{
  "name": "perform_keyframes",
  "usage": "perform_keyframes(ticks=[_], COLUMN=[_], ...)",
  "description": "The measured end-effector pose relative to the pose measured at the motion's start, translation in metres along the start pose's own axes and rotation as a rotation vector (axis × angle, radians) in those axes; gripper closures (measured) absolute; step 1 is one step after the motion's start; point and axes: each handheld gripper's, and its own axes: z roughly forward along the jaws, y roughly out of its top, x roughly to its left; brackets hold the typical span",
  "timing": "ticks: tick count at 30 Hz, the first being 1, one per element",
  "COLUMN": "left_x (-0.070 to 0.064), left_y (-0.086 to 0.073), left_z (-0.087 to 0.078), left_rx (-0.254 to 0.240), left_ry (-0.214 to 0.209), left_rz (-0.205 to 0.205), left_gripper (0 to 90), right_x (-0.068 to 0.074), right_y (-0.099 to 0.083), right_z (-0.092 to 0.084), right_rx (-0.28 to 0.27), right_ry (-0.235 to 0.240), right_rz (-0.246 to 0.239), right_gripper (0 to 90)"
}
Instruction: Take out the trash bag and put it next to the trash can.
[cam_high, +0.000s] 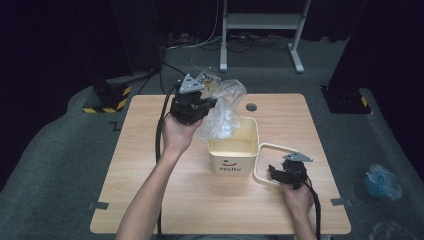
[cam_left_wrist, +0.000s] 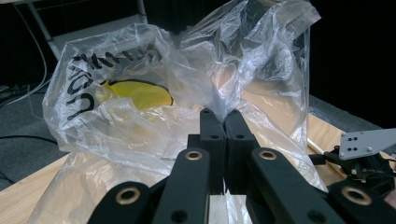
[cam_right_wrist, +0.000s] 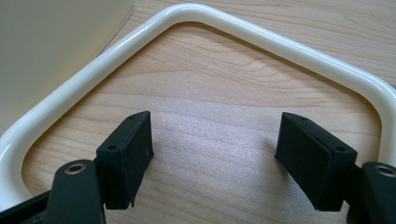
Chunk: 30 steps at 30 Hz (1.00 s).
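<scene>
A crumpled clear plastic bag (cam_high: 223, 111) with black lettering and a yellow patch (cam_left_wrist: 135, 93) hangs over the back left corner of a cream square bin (cam_high: 234, 161) marked "Hello". My left gripper (cam_high: 209, 102) is shut on a fold of the bag (cam_left_wrist: 196, 70), its jaws (cam_left_wrist: 225, 120) pressed together on the film. A cream rounded frame (cam_high: 265, 148) lies flat on the table against the bin's right side. My right gripper (cam_high: 275, 173) rests low inside that frame (cam_right_wrist: 280, 44), open, with bare wood between its pads (cam_right_wrist: 128, 149).
The wooden table (cam_high: 150, 150) has a grey cable grommet (cam_high: 251, 107) near its far edge. Beyond it stand a white desk frame (cam_high: 260, 22) and a black stand with yellow-black tape (cam_high: 107, 97). A blue bag (cam_high: 382, 181) lies on the floor at the right.
</scene>
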Motion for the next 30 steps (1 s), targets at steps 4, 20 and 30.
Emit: perform_keyframes(ticks=[4,20,30], left_x=[0.004,0.021,0.032], left_y=[-0.001,-0.013,-0.022], left_z=[-0.006,-0.022,-0.029], left_rx=[0.000,0.001,0.002], left_ry=[0.015,0.065,0.089], left_rz=[-0.002,-0.031,-0.051], left_gripper=[88.1,88.1,88.1], right_x=[0.000,0.000,0.000], right_y=[0.000,0.000,0.000], right_z=[0.000,0.000,0.000], right_rx=[0.000,0.000,0.000], right_ry=[0.000,0.000,0.000], right_rz=[0.000,0.000,0.000], right_gripper=[27.0,26.9,26.9])
